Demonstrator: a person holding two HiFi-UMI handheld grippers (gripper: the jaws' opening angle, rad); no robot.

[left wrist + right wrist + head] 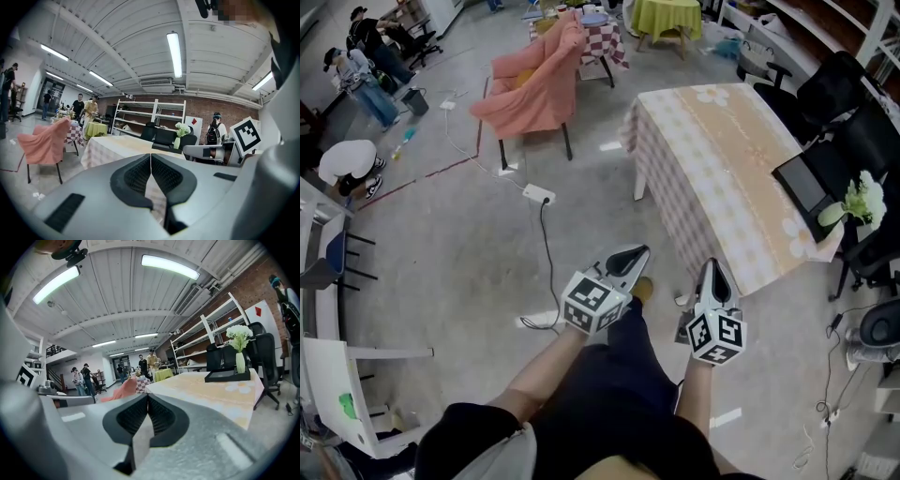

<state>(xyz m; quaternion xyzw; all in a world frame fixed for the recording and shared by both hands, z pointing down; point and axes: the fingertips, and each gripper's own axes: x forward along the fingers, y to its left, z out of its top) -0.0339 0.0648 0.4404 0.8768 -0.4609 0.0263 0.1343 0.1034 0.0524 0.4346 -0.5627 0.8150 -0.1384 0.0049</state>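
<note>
My left tongs (636, 253) are pressed together with nothing between them. My right tongs (712, 267) are also closed and empty. I hold both low in front of my legs, above the grey floor (469, 244), side by side and apart. The counter (722, 159), draped in a pale checked cloth, lies nearest. It runs from close beside my right tongs away toward twelve o'clock. At its three o'clock edge sits a black tray (811, 183), with a vase of white flowers (862, 199) just beside it. A pink-draped chair (539, 80) stands at eleven o'clock, well apart from the counter.
</note>
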